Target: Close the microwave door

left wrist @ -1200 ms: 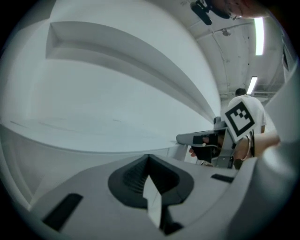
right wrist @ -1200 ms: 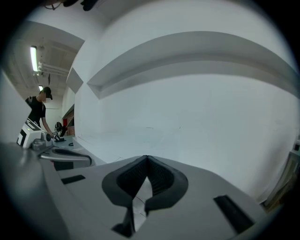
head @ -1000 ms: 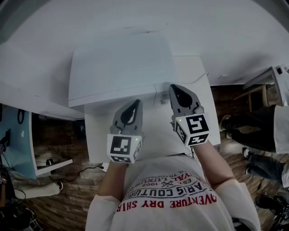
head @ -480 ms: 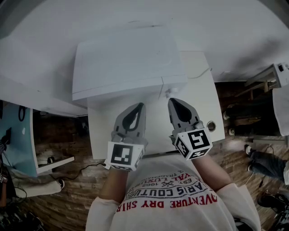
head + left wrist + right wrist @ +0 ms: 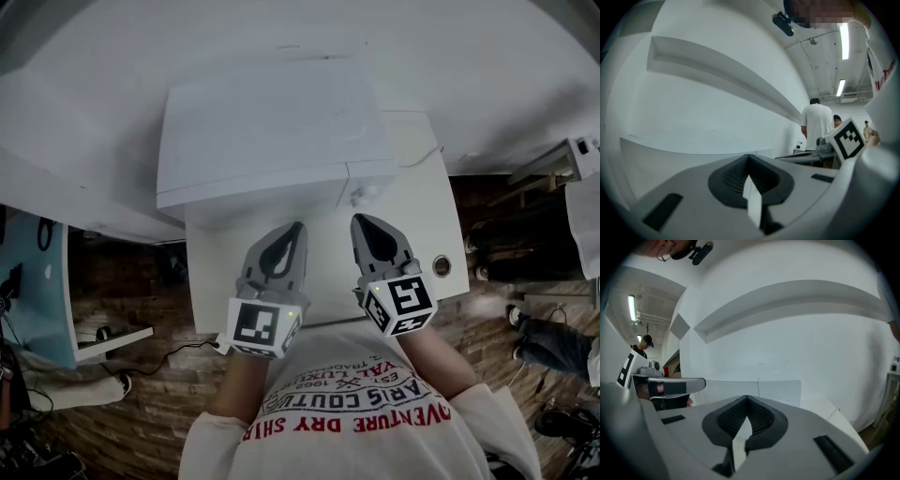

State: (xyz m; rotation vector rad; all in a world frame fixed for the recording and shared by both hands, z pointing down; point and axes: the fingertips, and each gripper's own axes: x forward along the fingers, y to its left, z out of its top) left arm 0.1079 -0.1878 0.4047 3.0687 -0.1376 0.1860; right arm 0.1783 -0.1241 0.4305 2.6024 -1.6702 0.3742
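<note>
Head view puts the white microwave (image 5: 272,122) at the back of your table (image 5: 422,216), its door flush. Your left gripper (image 5: 291,232) and right gripper (image 5: 364,223) sit just before it, jaws pressed together on nothing. A small round object (image 5: 442,265) lies near the table's right edge.

The microwave (image 5: 272,122) stands at the back of the bench (image 5: 422,216), against the wall (image 5: 469,75). In front of it, over the near half of the bench, the left gripper (image 5: 292,230) and the right gripper (image 5: 364,223) sit side by side and apart, both pointing at the microwave's front. A small round thing (image 5: 442,265) lies on the bench to the right of the right gripper, near the front edge.
</note>
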